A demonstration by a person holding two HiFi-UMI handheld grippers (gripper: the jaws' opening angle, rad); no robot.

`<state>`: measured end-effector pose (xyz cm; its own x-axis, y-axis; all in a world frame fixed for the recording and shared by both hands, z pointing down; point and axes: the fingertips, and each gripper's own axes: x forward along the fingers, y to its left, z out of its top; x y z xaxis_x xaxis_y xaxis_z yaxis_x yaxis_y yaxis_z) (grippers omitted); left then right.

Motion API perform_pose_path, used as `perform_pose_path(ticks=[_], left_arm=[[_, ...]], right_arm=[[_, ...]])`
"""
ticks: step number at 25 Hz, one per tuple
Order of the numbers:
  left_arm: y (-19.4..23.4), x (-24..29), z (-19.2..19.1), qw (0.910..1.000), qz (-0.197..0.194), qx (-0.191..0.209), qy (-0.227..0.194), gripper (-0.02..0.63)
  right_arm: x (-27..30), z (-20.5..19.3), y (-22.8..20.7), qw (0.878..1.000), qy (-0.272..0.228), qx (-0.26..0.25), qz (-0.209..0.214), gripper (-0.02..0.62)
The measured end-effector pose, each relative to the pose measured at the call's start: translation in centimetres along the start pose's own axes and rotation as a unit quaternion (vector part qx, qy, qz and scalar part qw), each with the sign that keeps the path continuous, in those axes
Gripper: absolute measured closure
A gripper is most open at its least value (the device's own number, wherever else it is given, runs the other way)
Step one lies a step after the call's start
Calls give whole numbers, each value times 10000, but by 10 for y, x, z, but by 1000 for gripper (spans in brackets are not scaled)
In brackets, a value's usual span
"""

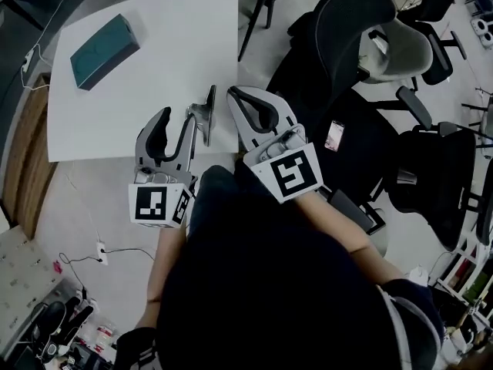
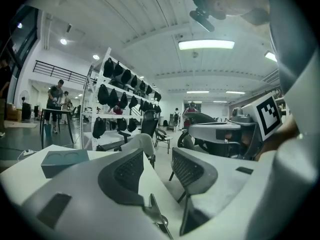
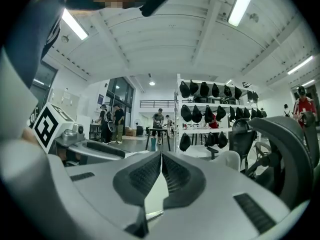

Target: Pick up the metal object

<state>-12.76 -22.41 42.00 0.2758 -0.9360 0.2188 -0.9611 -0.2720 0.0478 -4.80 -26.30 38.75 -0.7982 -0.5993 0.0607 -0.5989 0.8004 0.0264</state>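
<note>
Head view: the white rectangular table [image 1: 169, 37] fills the upper left, with a teal box [image 1: 104, 41] near its far left corner. The thin grey metal object [image 1: 205, 114] stands on edge at the table's near edge, between the two grippers. It is just beside the inner finger of the left gripper [image 1: 177, 118]; contact cannot be told here. The right gripper [image 1: 235, 97] sits just to the object's right, apart from it. Black office chairs [image 1: 354, 21] stand to the right of the table.

Left gripper view: the fingers of the left gripper [image 2: 157, 166] are apart, dark ribbed pads [image 2: 129, 170] facing each other with the table [image 2: 146, 181] showing between them. The metal object [image 2: 156, 214] shows as a thin blade low in the gap, near the finger roots, well below the pads and not clamped. The teal box [image 2: 65, 161] lies off to the left.

Right gripper view: the fingers of the right gripper [image 3: 161, 166] are together, pads meeting at the tips with nothing between them. A wedge of table [image 3: 155, 194] shows below the pads.
</note>
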Motion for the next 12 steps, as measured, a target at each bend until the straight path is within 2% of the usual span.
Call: perform_pose_path(ticks=[12], left_arm=[[28, 32, -17, 9987, -221, -125, 438, 440]], right_arm=[[31, -20, -19, 9991, 352, 170, -169, 568]])
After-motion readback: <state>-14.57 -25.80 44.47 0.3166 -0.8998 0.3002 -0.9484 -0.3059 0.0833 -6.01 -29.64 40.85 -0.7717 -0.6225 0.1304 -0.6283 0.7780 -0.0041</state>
